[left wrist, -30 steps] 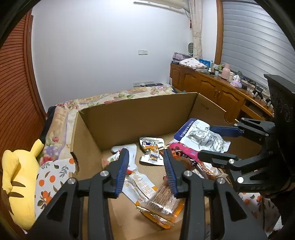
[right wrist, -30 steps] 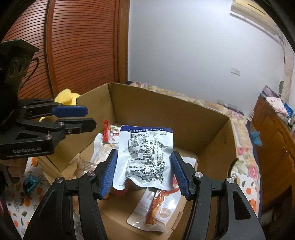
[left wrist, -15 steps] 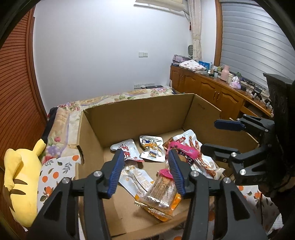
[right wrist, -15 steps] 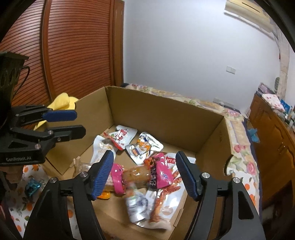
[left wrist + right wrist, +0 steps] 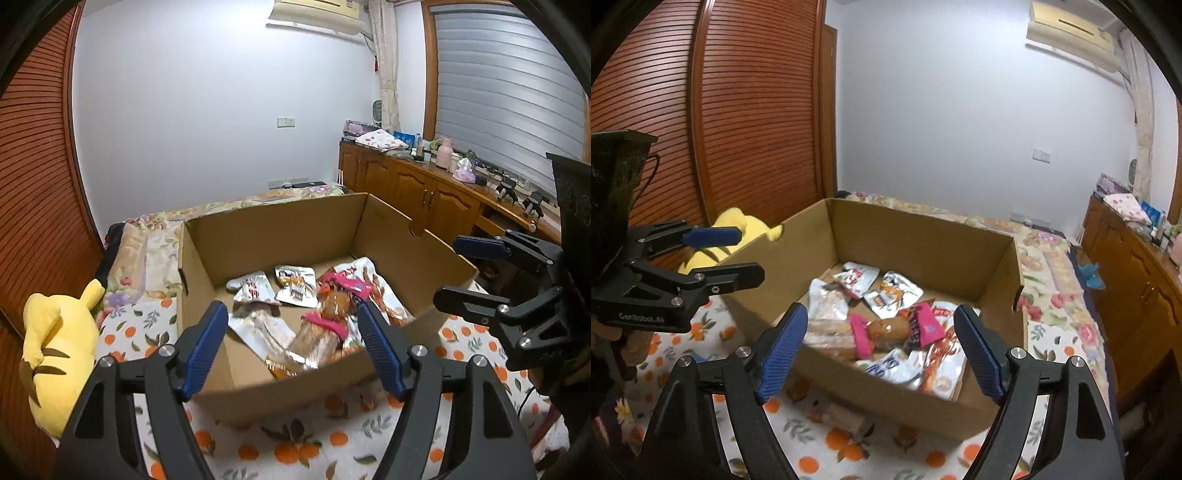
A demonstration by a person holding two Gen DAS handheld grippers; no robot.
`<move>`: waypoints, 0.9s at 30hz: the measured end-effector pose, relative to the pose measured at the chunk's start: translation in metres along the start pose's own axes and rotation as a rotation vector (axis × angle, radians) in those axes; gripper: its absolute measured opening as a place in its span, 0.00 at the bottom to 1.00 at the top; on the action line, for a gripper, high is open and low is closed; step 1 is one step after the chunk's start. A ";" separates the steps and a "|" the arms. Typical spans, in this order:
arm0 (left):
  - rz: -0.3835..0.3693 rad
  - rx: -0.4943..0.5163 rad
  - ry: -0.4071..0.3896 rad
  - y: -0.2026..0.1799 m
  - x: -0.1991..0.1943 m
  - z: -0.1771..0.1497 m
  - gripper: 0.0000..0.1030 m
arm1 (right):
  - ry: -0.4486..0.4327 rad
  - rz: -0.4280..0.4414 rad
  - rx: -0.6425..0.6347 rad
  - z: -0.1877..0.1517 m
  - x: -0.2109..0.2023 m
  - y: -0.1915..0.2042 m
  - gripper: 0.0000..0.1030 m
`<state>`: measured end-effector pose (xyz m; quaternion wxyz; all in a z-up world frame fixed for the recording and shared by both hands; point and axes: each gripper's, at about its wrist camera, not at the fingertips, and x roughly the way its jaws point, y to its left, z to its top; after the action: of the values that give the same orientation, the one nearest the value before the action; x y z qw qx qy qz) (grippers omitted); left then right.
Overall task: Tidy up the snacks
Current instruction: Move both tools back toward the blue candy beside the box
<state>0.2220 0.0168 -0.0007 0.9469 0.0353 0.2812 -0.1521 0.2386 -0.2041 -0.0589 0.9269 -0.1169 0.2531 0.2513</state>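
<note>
An open cardboard box stands on the bed and holds several snack packets. Among them are a clear packet with pink ends, two silver packets, and a white and blue packet. My left gripper is open and empty, held above the box's near wall; it also shows in the right wrist view. My right gripper is open and empty above the near edge; it also shows in the left wrist view.
A yellow plush toy lies left of the box on the orange-print bedspread. A wooden sideboard with small items runs along the right. A wooden slatted wardrobe stands on the left.
My right gripper let go of the white and blue packet, which now lies in the box. Both grippers have opened wider and drawn back from the box.
</note>
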 end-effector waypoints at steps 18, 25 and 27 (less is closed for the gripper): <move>0.052 -0.053 0.098 0.015 -0.029 -0.085 0.72 | 0.080 0.015 0.027 -0.049 -0.019 0.039 0.81; 0.072 -0.085 0.149 0.028 -0.027 -0.118 0.72 | 0.150 0.021 0.044 -0.068 0.000 0.045 0.81; 0.080 -0.095 0.165 0.033 -0.026 -0.125 0.72 | 0.163 0.021 0.046 -0.072 0.006 0.046 0.80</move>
<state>0.1464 0.0737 -0.0926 0.9263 0.0138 0.3637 -0.0972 0.1891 -0.1874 -0.1269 0.9029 -0.1132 0.3348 0.2449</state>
